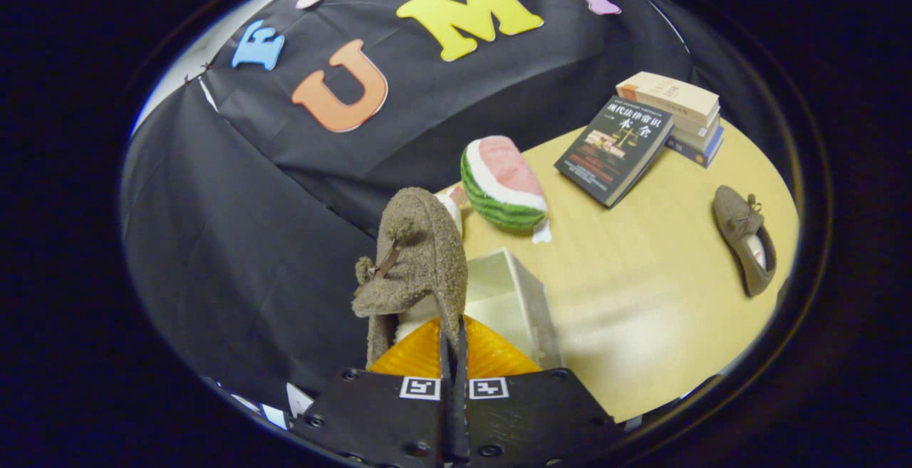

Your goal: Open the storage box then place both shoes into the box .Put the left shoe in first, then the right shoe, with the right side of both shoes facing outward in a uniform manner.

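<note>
My gripper is shut on a fuzzy brown shoe, its orange fingers pinching the shoe's side wall. The shoe hangs toe up, lifted above the table, with its small bow facing me. Just beyond and below it stands the white storage box, open on top, its inside bare where I can see it. The second brown shoe lies on its side on the wooden table, far off to the right of the fingers.
A plush watermelon slice sits just beyond the box. A dark book leans against a stack of books at the table's far side. The black cloth wall hangs behind the table.
</note>
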### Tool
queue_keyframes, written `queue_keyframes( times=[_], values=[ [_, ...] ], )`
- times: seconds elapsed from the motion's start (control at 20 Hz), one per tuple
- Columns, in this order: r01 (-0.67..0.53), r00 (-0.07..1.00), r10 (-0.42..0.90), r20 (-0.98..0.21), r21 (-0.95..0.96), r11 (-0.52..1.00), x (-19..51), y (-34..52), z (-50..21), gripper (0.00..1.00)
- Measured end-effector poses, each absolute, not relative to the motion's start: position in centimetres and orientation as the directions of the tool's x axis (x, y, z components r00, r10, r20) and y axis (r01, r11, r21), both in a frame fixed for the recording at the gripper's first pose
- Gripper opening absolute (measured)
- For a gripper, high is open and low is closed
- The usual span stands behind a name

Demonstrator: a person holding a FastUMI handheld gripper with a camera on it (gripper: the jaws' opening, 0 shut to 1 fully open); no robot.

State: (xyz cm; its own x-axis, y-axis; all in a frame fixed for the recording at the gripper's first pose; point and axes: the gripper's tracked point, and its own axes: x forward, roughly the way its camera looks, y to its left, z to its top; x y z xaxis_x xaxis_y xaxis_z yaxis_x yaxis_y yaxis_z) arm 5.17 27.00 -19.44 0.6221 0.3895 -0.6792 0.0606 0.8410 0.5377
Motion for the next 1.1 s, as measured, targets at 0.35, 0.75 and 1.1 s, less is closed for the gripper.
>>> queue_keyframes(
  times=[0.35, 0.75, 1.1],
  values=[
    [0.118, 0.527, 0.360, -0.770, 0.486, 0.866, 3.8, 30.9, -26.8, 0.00],
    [0.170, 0.423, 0.348, -0.837, 0.450, 0.877, 4.1, 33.5, -32.2, 0.00],
    [0.112, 0.421, 0.385, -0.822, 0.468, 0.877, 4.7, 34.5, -32.2, 0.34]
  ],
)
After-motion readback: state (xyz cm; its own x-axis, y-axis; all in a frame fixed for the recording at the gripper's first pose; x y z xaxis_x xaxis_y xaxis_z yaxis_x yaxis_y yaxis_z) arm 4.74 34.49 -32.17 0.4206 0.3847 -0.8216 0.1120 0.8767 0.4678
